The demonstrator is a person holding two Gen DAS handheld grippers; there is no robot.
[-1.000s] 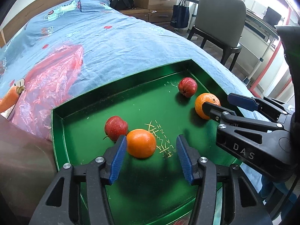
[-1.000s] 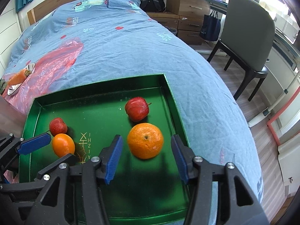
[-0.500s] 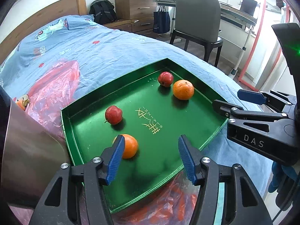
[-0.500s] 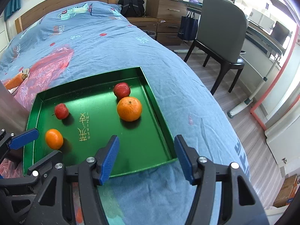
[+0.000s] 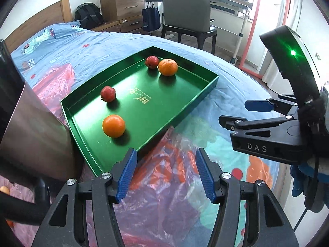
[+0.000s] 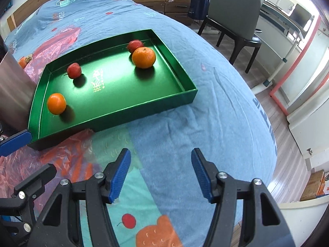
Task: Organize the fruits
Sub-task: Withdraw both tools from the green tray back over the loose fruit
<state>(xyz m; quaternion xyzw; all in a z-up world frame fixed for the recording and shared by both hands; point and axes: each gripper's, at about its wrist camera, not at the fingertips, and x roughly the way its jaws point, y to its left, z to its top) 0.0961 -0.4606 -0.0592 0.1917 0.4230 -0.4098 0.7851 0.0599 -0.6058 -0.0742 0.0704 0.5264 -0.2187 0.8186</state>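
Observation:
A green tray lies on the blue bed cover. In it are two oranges and two red apples: a near orange, a near apple, a far orange and a far apple touching it. My left gripper is open and empty, just in front of the tray's near corner. My right gripper is open and empty, over the bed cover in front of the tray; it also shows in the left wrist view.
A steel container stands against the tray's left side. Pink plastic bags lie in front of and behind the tray. The bed's right edge drops to the floor; a grey chair and desk stand beyond.
Both grippers have drawn back and up from the tray, staying open. The oranges that were between their fingers now lie free in the tray.

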